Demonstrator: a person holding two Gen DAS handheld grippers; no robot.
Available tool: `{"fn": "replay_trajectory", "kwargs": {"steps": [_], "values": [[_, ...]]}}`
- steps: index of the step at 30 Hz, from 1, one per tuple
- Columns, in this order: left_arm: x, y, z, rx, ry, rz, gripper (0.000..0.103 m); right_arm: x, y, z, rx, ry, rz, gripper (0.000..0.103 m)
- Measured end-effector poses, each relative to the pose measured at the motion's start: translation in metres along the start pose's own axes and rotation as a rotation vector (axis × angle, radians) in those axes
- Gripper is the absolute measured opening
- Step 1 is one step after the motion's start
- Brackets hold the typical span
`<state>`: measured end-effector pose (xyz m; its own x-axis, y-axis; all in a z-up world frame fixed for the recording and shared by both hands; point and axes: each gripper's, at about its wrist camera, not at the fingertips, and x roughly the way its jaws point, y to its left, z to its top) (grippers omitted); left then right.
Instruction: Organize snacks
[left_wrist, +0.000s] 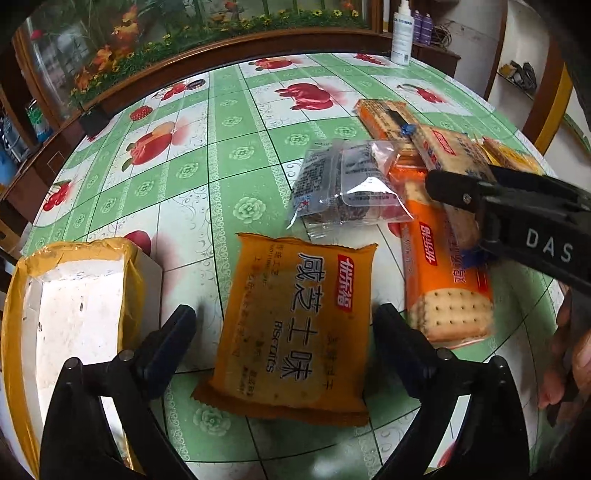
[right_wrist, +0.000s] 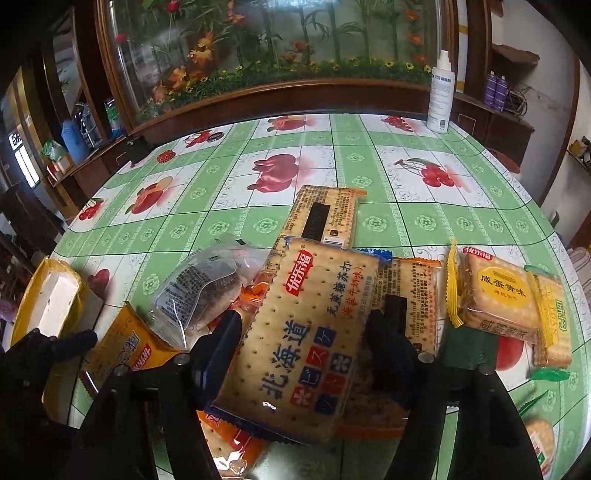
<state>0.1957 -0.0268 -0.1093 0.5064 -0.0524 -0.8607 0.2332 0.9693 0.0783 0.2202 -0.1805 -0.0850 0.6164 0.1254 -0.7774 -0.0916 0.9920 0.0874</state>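
Observation:
An orange-yellow biscuit packet (left_wrist: 295, 325) lies flat on the green fruit-print tablecloth (left_wrist: 229, 155). My left gripper (left_wrist: 284, 325) is open and straddles it, with neither pad pressing on it. My right gripper (right_wrist: 303, 332) is shut on a pale cracker packet with blue ends (right_wrist: 299, 332), gripping its long sides over the snack pile. In the left wrist view that packet (left_wrist: 454, 158) sits atop an orange cracker packet (left_wrist: 443, 288), with one right finger (left_wrist: 454, 194) on it. A white open box edged in yellow tape (left_wrist: 74, 314) stands to the left.
A clear-wrapped dark snack (left_wrist: 343, 184) lies mid-pile. A yellow egg-yolk biscuit packet (right_wrist: 495, 295) and a face-down packet (right_wrist: 321, 218) lie nearby. A white spray bottle (right_wrist: 441, 96) stands at the far table edge. A hand (left_wrist: 569, 350) shows at the right.

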Motion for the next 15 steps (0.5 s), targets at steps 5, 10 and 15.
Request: {"fn": "replay_trajectory", "kwargs": {"steps": [5,10,15], "values": [[-0.004,0.010,-0.002,-0.067,-0.028,0.004,0.070,-0.003,-0.004,-0.002,0.000,-0.014,0.008,0.066],[-0.010,0.008,-0.009,-0.082,-0.051,0.000,0.069,-0.011,-0.007,-0.006,0.005,-0.031,0.031,0.063],[-0.030,0.006,-0.014,-0.118,-0.101,-0.023,0.069,-0.029,-0.011,-0.011,0.007,-0.061,0.052,0.060]]}}
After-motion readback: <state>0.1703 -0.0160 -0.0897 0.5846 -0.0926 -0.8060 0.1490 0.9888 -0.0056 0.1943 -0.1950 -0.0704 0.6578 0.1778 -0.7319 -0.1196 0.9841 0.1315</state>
